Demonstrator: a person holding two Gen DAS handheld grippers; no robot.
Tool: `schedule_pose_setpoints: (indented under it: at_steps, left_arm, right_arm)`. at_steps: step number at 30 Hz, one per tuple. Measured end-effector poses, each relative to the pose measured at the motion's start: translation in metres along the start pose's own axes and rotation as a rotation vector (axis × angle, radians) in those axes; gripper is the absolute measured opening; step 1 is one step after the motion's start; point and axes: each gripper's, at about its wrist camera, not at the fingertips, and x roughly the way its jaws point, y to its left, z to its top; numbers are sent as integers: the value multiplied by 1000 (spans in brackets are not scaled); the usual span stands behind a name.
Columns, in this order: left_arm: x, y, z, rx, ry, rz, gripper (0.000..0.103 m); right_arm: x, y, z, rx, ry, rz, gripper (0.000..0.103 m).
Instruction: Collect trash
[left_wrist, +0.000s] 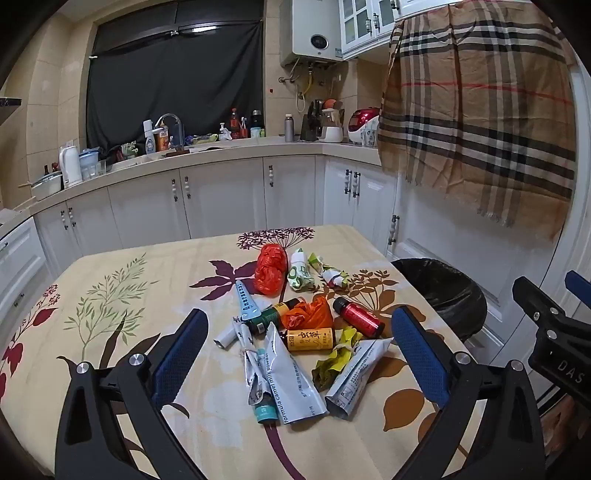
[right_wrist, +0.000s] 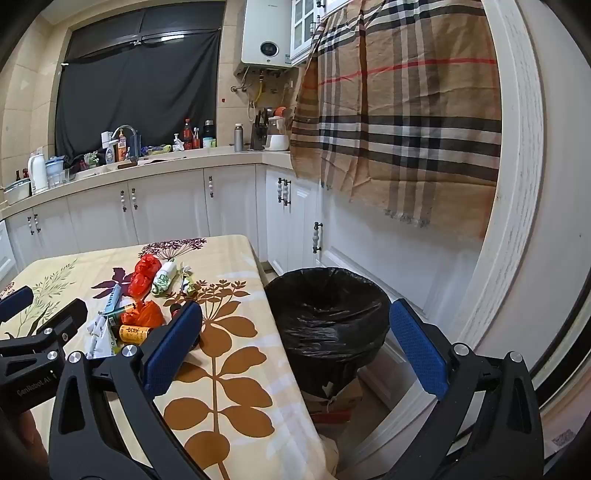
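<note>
A pile of trash lies on the floral tablecloth: a red plastic bag, an orange bag, a red bottle, a yellow-label bottle, white pouches and crumpled yellow paper. My left gripper is open and empty, hovering over the near part of the pile. My right gripper is open and empty, above the table's right edge and the black-lined bin. The bin also shows in the left wrist view.
White cabinets and a cluttered counter run behind the table. A plaid cloth hangs over the cabinet beside the bin. A cardboard box sits under the bin.
</note>
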Motion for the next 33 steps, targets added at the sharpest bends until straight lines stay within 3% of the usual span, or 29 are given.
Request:
schedule_pose_setpoints:
  at_steps: [33]
  left_arm:
    - [2,-1,2,-2,1,0,97]
  right_arm:
    - [0,-1,0,-5,1,-4,99]
